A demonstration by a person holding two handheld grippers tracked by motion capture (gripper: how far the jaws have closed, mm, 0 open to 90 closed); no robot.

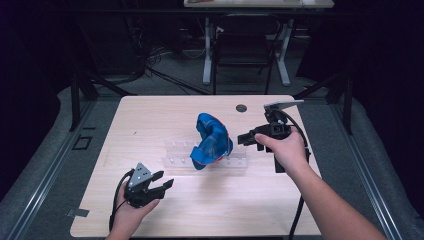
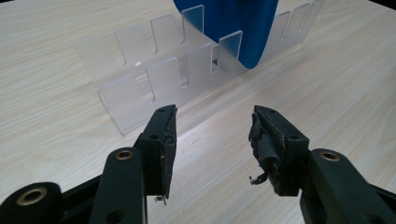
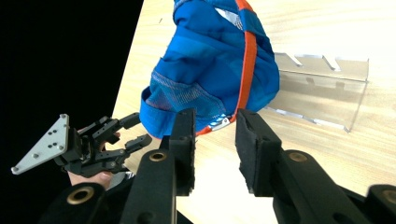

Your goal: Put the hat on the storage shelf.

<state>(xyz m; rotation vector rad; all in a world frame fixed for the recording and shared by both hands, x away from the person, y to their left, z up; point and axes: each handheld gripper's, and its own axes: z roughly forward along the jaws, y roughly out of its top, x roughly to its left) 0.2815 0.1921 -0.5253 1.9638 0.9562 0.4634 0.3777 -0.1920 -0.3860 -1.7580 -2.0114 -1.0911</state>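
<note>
Here a blue cap (image 1: 211,141) with an orange stripe and mesh panels sits propped in a clear slotted rack (image 1: 235,161) near the middle of the wooden bench (image 1: 200,210). In the high view the cap stands tall over the rack, leaning toward the rack's left half, with its lower edge down among the slots.

The right gripper (image 1: 248,138) is held just to the right of the cap, with its jaws pointing toward it. In the right gripper view the right gripper (image 3: 215,140) has its jaws parted with a clear gap between the pads, and nothing is between them; the cap (image 3: 210,65) lies right ahead, its lower rim and a small buckle near the jaw tips, though whether they touch the fabric cannot be told. The rack (image 3: 322,88) stretches away behind the cap on that view's right.

The left gripper (image 1: 162,181) is held at the near left part of the bench, well apart from the cap and short of the rack. In the left gripper view the left gripper (image 2: 212,140) is released, jaws spread wide over bare wood and empty, with worn padding on their inner faces. The rack (image 2: 154,79) lies ahead of it, and the blue cap (image 2: 233,28) fills the rack's far end. The right gripper view also shows the left gripper (image 3: 119,135) farther off, with its grey plate on top.
</note>
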